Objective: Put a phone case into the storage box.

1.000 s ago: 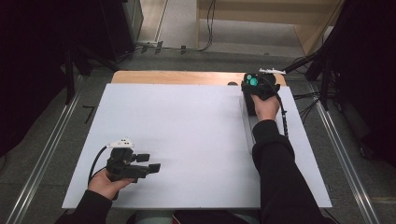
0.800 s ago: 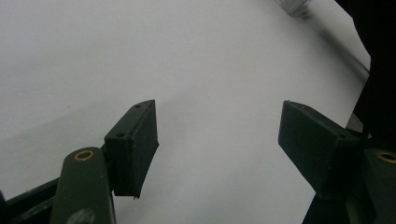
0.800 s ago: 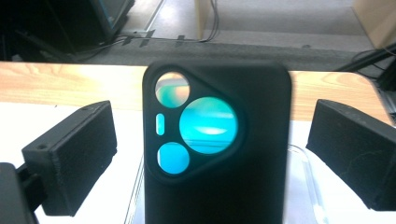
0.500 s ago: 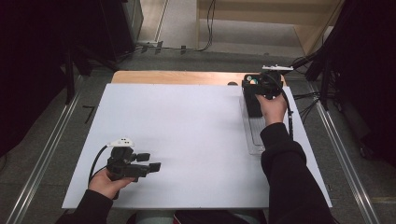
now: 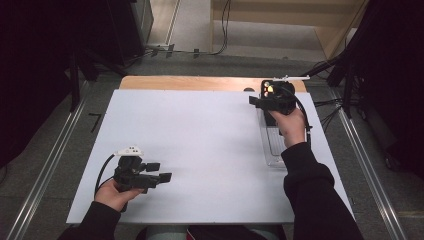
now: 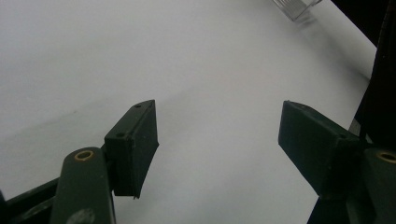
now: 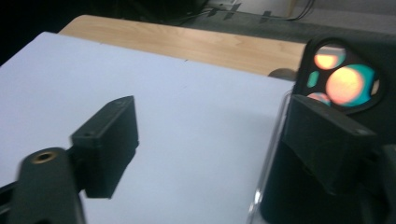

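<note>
My left gripper point(image 5: 159, 171) rests low over the white table top point(image 5: 200, 140) at the near left, pointing right. It is open, with bare table between its jaws point(image 6: 219, 144). My right gripper point(image 5: 256, 101) is held at the far right above a clear plastic tray point(image 5: 272, 147), pointing left. Its jaws have just been closing, but its own view shows them apart with nothing between them point(image 7: 217, 140). A black object with a three-cornered face of teal and orange circles point(image 7: 343, 79) stands just outside the right-hand jaw. I cannot tell whether they touch.
A wooden strip point(image 5: 200, 82) runs along the table's far edge. Cables lie on the floor beyond it and off the right side. The tray's corner point(image 6: 294, 7) shows far off in the left gripper view, with a dark sleeve point(image 6: 383, 70) at that view's right edge.
The right hand has lifted and shifted a little left from the far right corner, and its gripper now points left across the table. The left hand and its gripper have stayed put.
</note>
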`<action>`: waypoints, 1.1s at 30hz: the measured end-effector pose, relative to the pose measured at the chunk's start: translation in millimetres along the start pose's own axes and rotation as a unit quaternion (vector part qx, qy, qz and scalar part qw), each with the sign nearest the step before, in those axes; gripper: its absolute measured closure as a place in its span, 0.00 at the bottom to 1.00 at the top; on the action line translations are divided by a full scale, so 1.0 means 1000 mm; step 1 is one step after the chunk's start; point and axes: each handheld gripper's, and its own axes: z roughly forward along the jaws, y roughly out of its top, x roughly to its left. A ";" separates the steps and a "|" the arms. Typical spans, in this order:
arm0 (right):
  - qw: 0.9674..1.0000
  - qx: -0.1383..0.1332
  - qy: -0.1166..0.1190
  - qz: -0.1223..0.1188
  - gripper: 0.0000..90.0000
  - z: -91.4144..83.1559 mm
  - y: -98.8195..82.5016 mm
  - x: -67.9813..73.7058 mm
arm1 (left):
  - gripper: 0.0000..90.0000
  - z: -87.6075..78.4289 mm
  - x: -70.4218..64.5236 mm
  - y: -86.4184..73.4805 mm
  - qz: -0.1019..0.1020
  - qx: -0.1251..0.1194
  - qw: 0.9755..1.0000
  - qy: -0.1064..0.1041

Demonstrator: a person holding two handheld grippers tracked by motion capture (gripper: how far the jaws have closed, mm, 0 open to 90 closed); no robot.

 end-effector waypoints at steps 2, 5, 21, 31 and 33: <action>1.000 0.007 0.011 -0.008 0.23 -0.001 -0.003 0.004 | 0.32 0.000 0.000 0.000 0.001 0.001 1.000 0.000; 0.999 0.014 0.024 -0.017 0.24 -0.003 -0.007 0.011 | 0.32 0.001 0.001 0.001 0.003 0.001 1.000 -0.001; 0.996 0.019 0.065 -0.058 0.27 -0.001 -0.024 0.032 | 0.32 0.000 0.001 0.004 0.009 0.000 1.000 -0.007; 0.992 0.033 0.095 -0.077 0.27 -0.002 -0.034 0.043 | 0.32 -0.001 0.001 0.003 0.010 -0.003 1.000 -0.008; 0.991 0.034 0.102 -0.076 0.27 -0.003 -0.036 0.043 | 0.32 -0.001 0.001 0.003 0.012 -0.003 1.000 -0.007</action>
